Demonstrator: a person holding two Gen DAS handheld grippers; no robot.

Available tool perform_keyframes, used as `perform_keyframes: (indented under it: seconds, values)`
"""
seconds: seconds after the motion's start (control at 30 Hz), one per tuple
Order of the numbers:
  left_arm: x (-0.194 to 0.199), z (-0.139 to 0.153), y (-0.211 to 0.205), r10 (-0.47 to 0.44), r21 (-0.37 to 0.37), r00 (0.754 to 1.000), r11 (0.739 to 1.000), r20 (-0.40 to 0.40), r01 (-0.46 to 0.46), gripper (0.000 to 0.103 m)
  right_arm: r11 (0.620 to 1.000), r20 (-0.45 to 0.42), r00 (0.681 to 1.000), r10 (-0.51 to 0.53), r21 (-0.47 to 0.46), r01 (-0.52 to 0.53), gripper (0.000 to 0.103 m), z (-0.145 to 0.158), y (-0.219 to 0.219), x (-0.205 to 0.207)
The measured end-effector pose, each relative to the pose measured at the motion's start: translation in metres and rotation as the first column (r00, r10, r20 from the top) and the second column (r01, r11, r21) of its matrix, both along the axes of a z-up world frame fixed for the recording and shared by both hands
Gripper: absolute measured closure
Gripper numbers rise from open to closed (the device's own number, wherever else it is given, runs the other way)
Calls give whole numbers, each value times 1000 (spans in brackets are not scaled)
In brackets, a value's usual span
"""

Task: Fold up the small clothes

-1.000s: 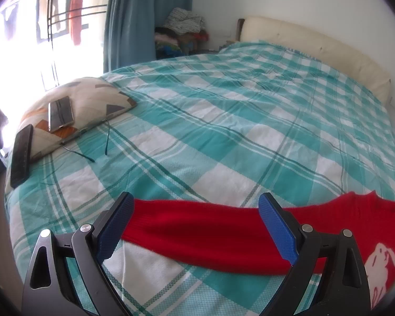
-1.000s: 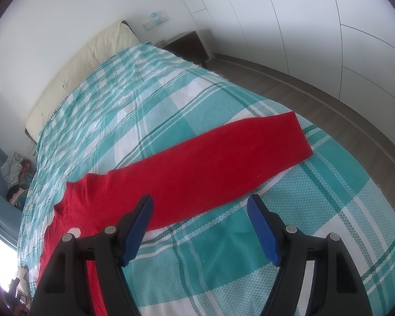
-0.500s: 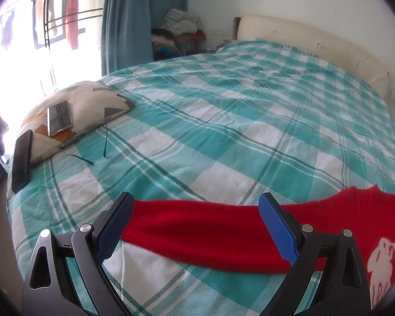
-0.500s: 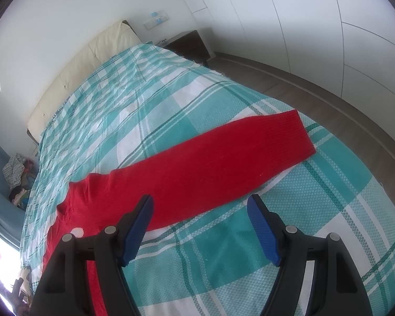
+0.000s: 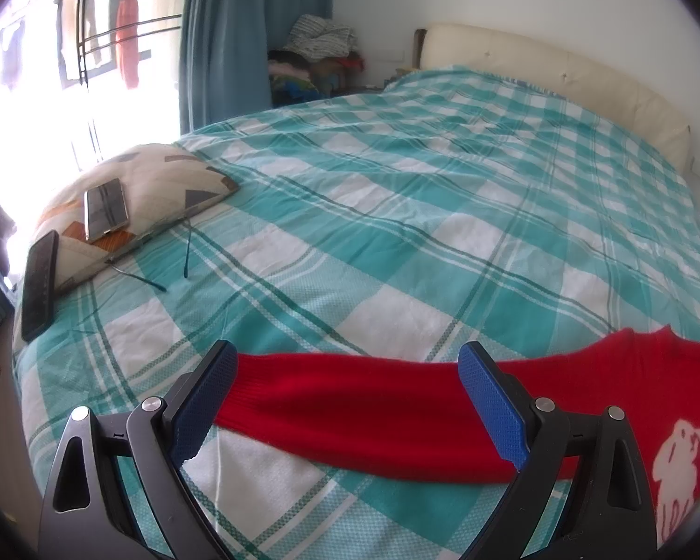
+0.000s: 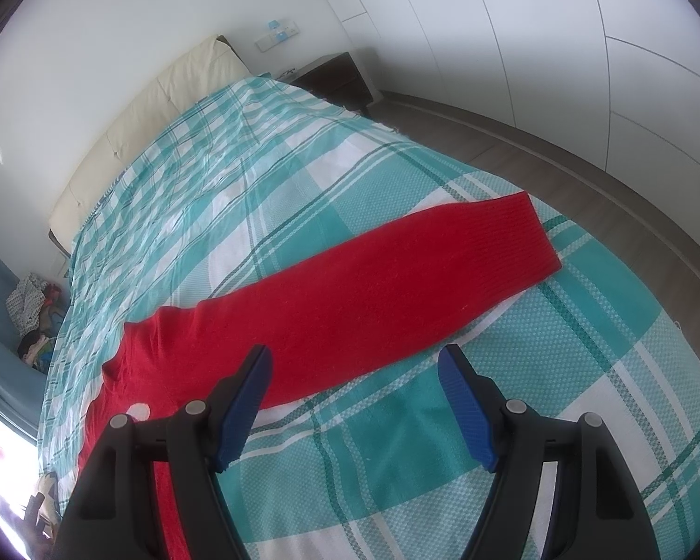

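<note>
Nothing moved, red sweater (image 5: pixel 359 410) spread flat, white rabbit (image 5: pixel 681 457)

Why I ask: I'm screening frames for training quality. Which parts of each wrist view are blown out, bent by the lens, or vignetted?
Left wrist view: the window is blown out white, the headboard bows, the corners go dark. Right wrist view: even light, the wardrobe doors curve; only the bottom-left edge glares; the red sweater stays sharp.

The bed (image 5: pixel 396 233) is viewed steeply downward from close above its near edge by 2 wrist cameras, one angled toward the window side, one toward the wardrobe side; the red sweater (image 5: pixel 359 410) (image 6: pixel 373 289) is shared.
</note>
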State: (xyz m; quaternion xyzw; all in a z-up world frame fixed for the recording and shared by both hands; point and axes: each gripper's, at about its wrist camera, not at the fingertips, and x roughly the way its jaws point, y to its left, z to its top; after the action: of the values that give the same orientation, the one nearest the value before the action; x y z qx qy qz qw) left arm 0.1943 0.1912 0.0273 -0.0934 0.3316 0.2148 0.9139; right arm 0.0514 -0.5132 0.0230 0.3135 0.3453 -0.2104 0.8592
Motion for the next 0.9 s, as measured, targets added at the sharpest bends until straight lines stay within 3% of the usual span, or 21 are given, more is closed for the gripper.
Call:
perform_keyframes:
  seconds: [0.9]
  values:
    - [1,-1,-1,-2,1,1000,1000,-4,2,7,1000,-3,1000,4,7,-4,30,-2,3,1]
